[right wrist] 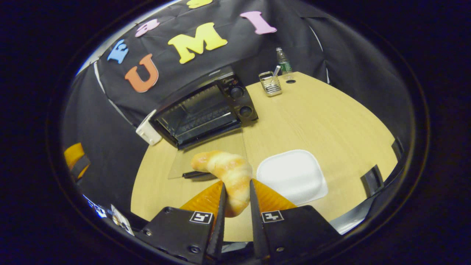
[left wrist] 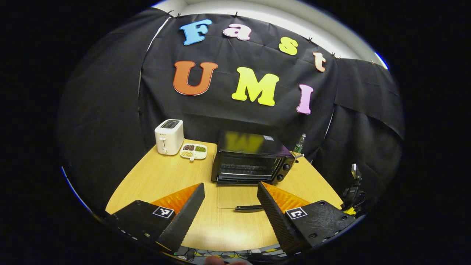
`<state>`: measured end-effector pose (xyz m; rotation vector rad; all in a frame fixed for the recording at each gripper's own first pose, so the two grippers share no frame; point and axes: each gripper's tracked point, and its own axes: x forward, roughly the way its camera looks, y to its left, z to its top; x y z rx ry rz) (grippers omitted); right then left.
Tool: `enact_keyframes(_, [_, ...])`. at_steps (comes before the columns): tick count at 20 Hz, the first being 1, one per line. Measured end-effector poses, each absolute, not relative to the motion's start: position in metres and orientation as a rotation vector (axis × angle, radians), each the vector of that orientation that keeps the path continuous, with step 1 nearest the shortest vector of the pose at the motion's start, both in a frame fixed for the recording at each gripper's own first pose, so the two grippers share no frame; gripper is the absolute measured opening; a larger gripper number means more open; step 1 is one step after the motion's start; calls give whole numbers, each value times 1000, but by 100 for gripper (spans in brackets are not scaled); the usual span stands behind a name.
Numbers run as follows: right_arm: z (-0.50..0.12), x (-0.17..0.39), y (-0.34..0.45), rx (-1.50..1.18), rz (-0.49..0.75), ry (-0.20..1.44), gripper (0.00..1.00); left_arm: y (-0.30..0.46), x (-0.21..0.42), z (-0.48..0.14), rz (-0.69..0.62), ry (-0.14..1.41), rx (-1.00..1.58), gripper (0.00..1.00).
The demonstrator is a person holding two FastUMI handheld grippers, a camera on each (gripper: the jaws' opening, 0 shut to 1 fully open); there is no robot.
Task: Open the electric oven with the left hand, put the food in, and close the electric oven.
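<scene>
Black cloth wall (left wrist: 110,110) draped round the booth on all sides, a strip of pale ceiling above it. Light wooden table (left wrist: 162,180) with a curved front edge, well lit, floor cables just below it in the left gripper view.

Black electric oven (left wrist: 250,158) towards the back of the table, glass door (left wrist: 235,197) folded down flat onto the tabletop, handle (left wrist: 248,208) at the near edge, wire rack visible inside, two knobs down the right side. White toaster (left wrist: 169,136) left of the oven, well apart, with a divided white dish (left wrist: 193,151) of beans and grains just beside it. White square plate (right wrist: 292,176) on the near part of the table, right of the lowered door. Wire holder (right wrist: 270,84) and green bottle (right wrist: 283,60) at the far right corner behind the oven.

Left gripper (left wrist: 230,200) spread wide, nothing between the fingers, aimed at the oven mouth from in front of the door. Right gripper (right wrist: 236,206) clenched on a golden croissant (right wrist: 228,171), both fingers pressing its lower end, the roll raised above the table near the door's handle, just left of the plate.
</scene>
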<state>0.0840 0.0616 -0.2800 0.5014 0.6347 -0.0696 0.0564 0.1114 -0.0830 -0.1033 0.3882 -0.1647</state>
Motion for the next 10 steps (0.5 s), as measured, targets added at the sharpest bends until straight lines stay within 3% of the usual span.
enact_keyframes(10, [-274,250,113,600,-164,442,33,173,38,-109,-127,488,-97,95])
